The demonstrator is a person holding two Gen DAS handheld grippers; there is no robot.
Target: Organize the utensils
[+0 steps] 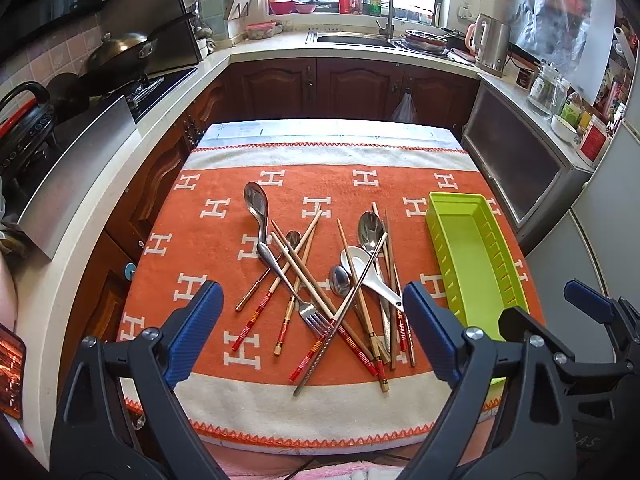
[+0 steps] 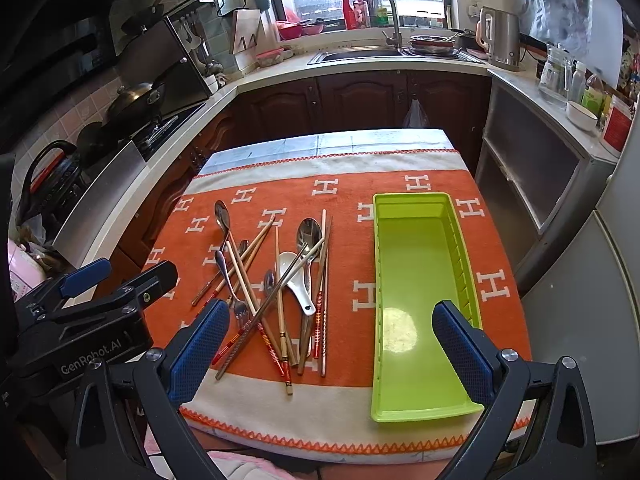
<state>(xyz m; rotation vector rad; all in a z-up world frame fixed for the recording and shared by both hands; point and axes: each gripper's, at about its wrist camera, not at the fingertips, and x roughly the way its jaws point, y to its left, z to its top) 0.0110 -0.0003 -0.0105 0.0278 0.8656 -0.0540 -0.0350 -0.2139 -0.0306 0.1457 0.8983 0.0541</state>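
A loose pile of utensils lies on the orange patterned cloth: several chopsticks, metal spoons, a fork and a white ceramic spoon. To its right stands an empty lime-green tray. My left gripper hovers open over the near end of the pile, holding nothing. In the right wrist view the pile is left of centre and the tray is ahead. My right gripper is open and empty above the tray's near left side. The left gripper shows at the left edge.
The cloth-covered table sits in a narrow kitchen. A stove counter with a wok runs along the left. The sink and kettle are at the back. A cabinet with jars stands on the right.
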